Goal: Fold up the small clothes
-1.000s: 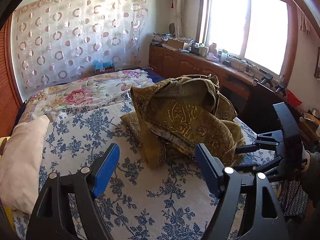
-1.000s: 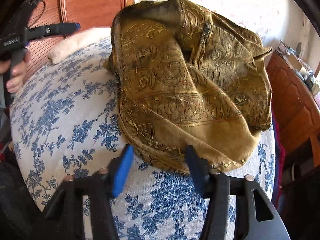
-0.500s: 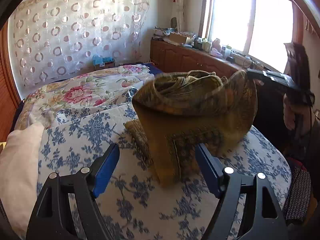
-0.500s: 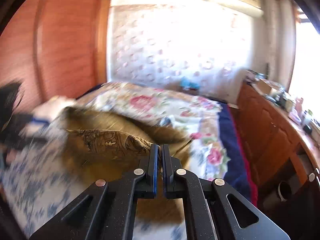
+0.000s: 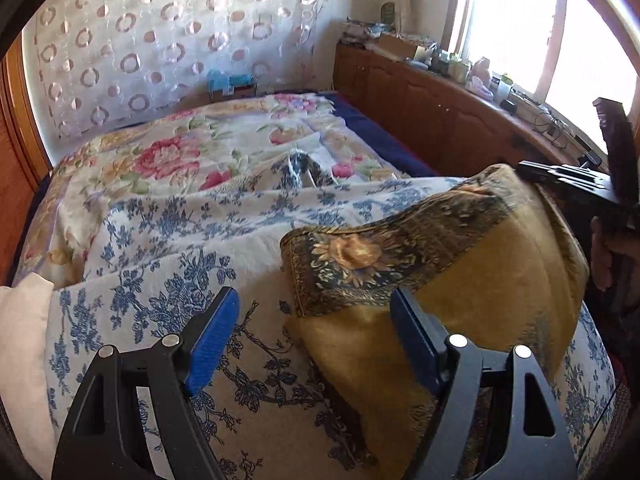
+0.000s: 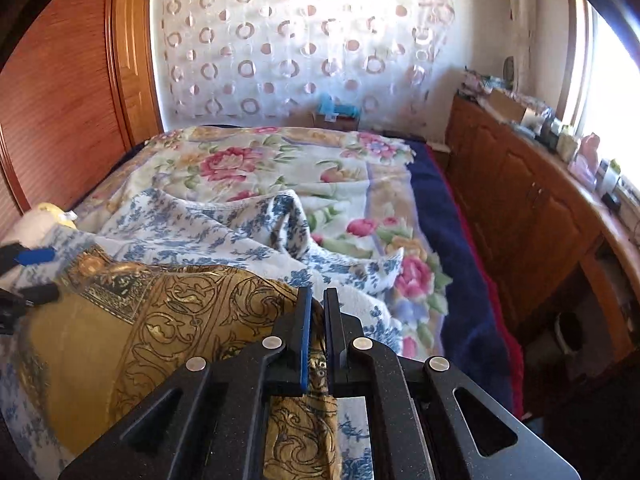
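A golden-brown patterned cloth [image 5: 480, 280] lies half lifted on the blue-flowered bed cover [image 5: 160, 304]. My right gripper [image 6: 317, 294] pinches one edge of the cloth [image 6: 180, 312] between its pads; the jaws are opening slightly with the fabric still between them. In the left wrist view the right gripper [image 5: 580, 184] holds that edge up at the far right, with a hand behind it. My left gripper [image 5: 314, 294] stands open just above the cloth's dark-bordered corner, which lies between its fingers untouched. In the right wrist view the left gripper [image 6: 40, 274] shows at the far left.
A pale pillow [image 5: 20, 340] lies at the left edge of the bed. A pink-flowered blanket [image 5: 180, 152] covers the far half. A wooden cabinet [image 5: 420, 96] with clutter runs under the window on the right. A wooden wardrobe [image 6: 60, 80] stands on the left.
The right gripper shut on the cloth's edge, then rose and pulled away, stretching the heap out. The left gripper moved in low over the cloth's bordered corner, still open.
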`<state>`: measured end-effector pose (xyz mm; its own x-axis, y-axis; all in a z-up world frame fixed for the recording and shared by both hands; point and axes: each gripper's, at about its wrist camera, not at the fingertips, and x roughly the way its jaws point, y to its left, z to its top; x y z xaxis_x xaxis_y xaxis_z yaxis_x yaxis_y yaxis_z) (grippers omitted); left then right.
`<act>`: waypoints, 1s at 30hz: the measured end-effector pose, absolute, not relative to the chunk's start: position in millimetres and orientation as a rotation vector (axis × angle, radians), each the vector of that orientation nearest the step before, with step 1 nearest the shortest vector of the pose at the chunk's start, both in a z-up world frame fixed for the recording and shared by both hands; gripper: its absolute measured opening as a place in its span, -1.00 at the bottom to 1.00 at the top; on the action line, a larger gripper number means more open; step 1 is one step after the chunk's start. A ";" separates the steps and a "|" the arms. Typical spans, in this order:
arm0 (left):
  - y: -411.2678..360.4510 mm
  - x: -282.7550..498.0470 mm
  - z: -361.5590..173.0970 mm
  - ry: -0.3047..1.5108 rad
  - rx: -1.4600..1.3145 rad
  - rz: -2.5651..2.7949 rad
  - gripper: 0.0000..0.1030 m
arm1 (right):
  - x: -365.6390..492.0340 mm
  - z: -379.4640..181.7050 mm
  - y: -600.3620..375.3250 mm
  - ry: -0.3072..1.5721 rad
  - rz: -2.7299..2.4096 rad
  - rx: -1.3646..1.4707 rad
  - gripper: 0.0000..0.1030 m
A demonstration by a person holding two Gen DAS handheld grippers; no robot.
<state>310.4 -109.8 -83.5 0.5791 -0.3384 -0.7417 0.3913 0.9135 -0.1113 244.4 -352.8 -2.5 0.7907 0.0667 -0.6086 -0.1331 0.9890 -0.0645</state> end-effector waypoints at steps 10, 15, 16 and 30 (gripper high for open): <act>-105.5 311.6 -95.0 0.906 0.020 -0.470 0.53 | 193.7 -7.7 -364.6 0.660 0.215 -0.067 0.63; -102.8 315.4 -97.4 0.956 -0.067 -0.515 0.32 | 216.2 -29.9 -376.2 0.763 0.239 0.001 0.63; -101.1 314.1 -97.6 0.962 -0.088 -0.523 0.31 | 221.2 -33.9 -378.7 0.788 0.248 0.019 0.63; -98.5 310.5 -101.5 0.986 -0.226 -0.606 -0.35 | 224.3 -36.7 -382.6 0.810 0.352 -0.001 -0.47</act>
<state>310.5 -98.5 -101.5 0.4042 -0.5740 -0.7121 0.3755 0.8141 -0.4431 224.3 -382.6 -36.7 0.6348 0.3075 -0.7088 -0.3080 0.9421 0.1329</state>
